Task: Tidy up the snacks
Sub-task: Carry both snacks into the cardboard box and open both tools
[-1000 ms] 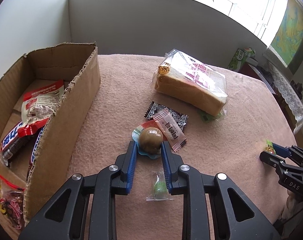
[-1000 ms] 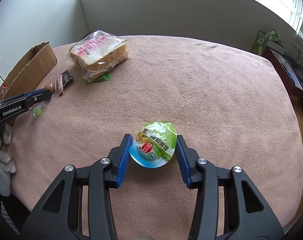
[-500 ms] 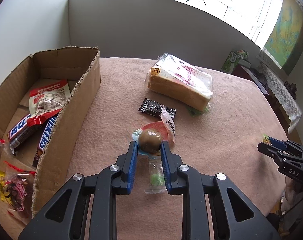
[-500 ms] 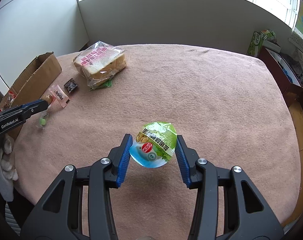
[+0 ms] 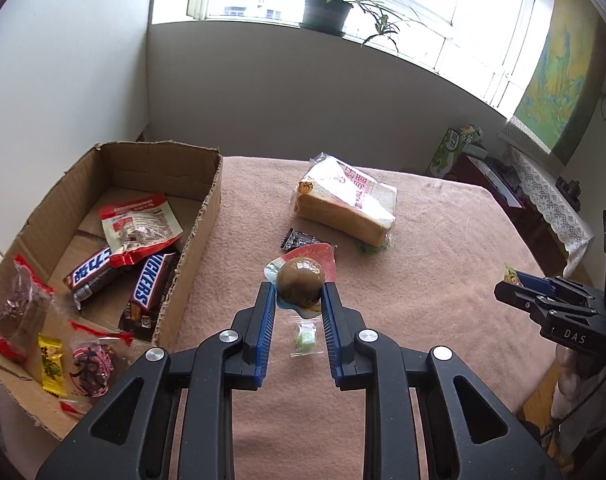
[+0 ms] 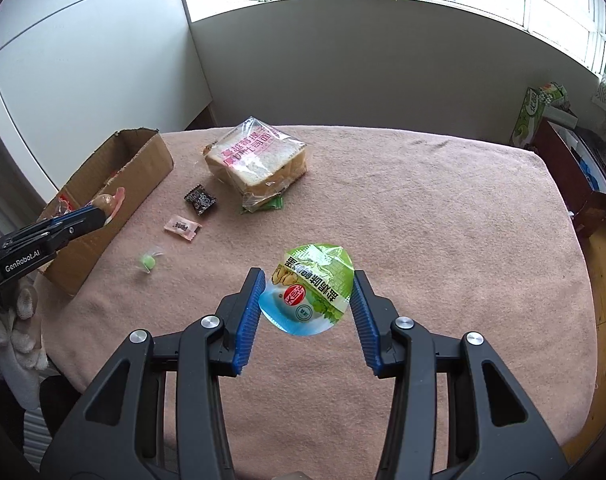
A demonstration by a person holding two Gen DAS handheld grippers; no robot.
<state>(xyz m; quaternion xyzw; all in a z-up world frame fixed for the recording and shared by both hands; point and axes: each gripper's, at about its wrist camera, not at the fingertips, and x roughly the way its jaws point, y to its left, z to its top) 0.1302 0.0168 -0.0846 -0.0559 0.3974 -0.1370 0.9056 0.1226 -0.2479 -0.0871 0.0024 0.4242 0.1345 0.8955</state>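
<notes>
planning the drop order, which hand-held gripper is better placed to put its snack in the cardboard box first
Left. The left hand-held gripper holds its brown snack pack right beside the cardboard box. The right hand-held gripper holds its green pack further across the table.

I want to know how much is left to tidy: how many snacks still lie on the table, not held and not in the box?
4, maybe 5: bread bag, black candy, pink candy, green candy. A green packet peeks from under the bread.
</notes>
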